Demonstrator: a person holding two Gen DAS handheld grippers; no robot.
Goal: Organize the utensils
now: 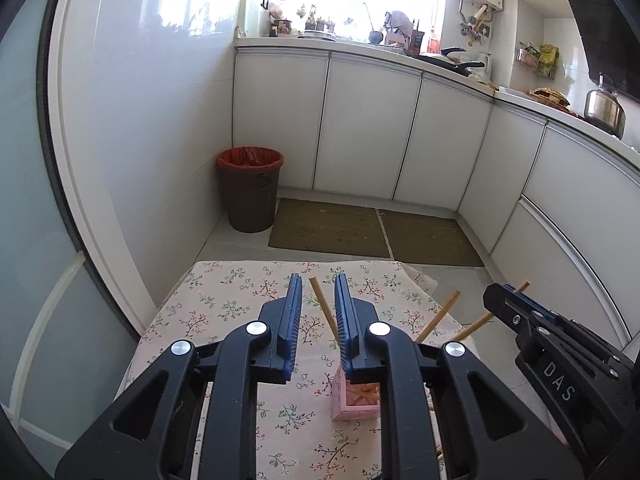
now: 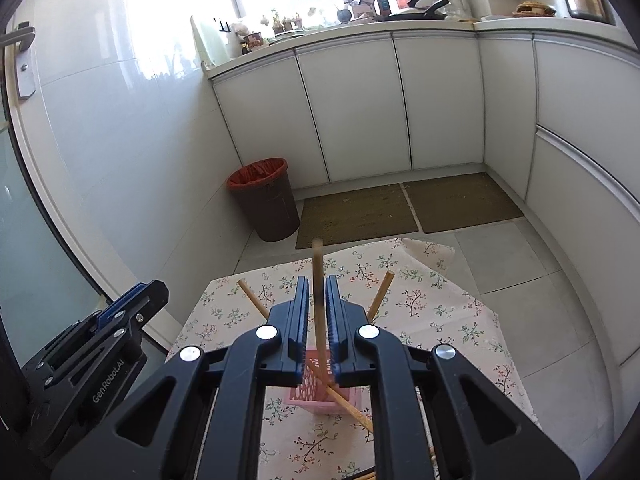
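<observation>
Gripping one chopstick point(image 2: 317, 276) above the pink holder point(image 2: 320, 394), the right gripper point(image 2: 317, 292) has its jaws nearly together; left gripper point(image 1: 318, 292) hangs open just left of the holder; more chopsticks point(image 2: 250, 295) lean in the holder; farther off, a bin point(image 2: 266, 200).

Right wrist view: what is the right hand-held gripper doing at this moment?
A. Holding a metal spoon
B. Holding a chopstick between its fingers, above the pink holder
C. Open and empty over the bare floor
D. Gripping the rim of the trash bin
B. The right hand-held gripper has its fingers closed on a wooden chopstick that runs down toward the pink holder on the floral tablecloth.
</observation>
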